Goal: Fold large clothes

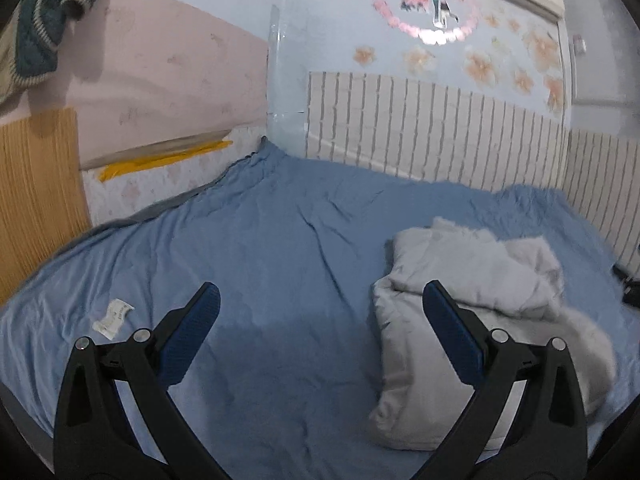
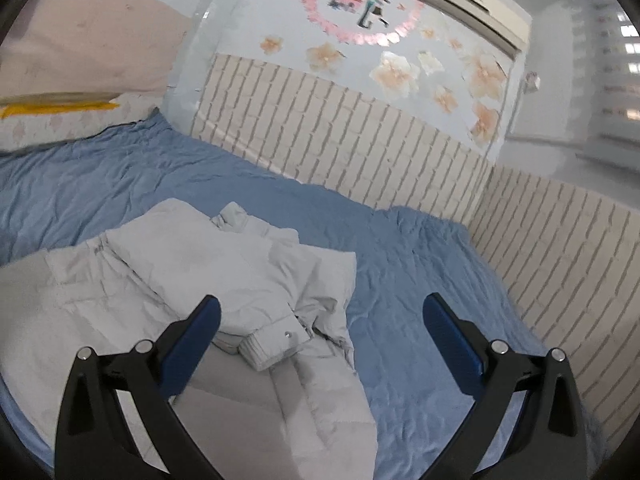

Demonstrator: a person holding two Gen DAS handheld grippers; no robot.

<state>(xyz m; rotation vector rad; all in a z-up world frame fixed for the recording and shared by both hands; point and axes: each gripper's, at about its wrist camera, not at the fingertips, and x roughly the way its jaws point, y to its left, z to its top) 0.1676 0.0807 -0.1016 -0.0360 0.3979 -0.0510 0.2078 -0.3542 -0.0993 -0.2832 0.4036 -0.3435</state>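
Both claws wide apart, empty: left claw point(image 1: 320, 296); right claw point(image 2: 320, 306) above jacket point(image 2: 224, 280)

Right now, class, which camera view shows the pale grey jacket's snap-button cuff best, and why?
The right wrist view: the cuff of the jacket lies in plain sight between the open right gripper fingers, snap visible. In the left wrist view the jacket is a bundle on the right behind one finger; no cuff can be made out.
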